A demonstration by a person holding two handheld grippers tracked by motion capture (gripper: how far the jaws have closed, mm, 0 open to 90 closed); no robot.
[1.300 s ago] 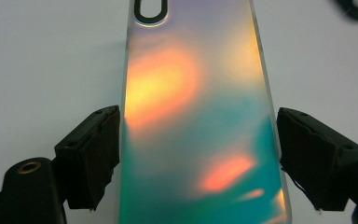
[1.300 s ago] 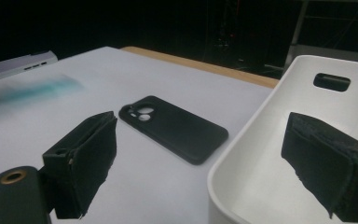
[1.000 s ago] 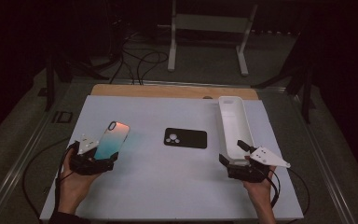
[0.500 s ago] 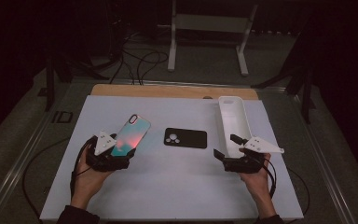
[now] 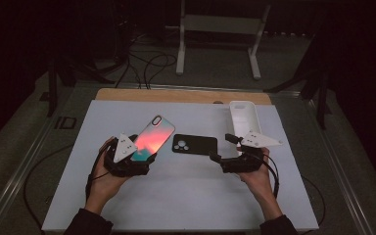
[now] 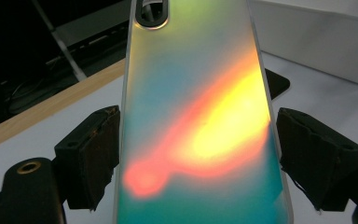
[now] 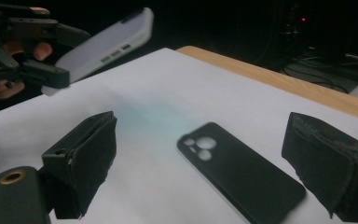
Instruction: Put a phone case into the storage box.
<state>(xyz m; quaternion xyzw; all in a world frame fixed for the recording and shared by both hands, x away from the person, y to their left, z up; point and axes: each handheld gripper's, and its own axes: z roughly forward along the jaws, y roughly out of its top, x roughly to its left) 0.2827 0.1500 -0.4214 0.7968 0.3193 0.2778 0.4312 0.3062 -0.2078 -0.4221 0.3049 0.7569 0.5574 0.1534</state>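
While no writing is readable, left gripper [image 5: 144, 159] clamps the iridescent phone case [image 6: 200, 116]; right gripper [image 7: 205, 172] gapes apart.

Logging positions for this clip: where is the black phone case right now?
In the high view the black phone case lies flat mid-table on the white sheet, between the iridescent phone and the right hand-held gripper.
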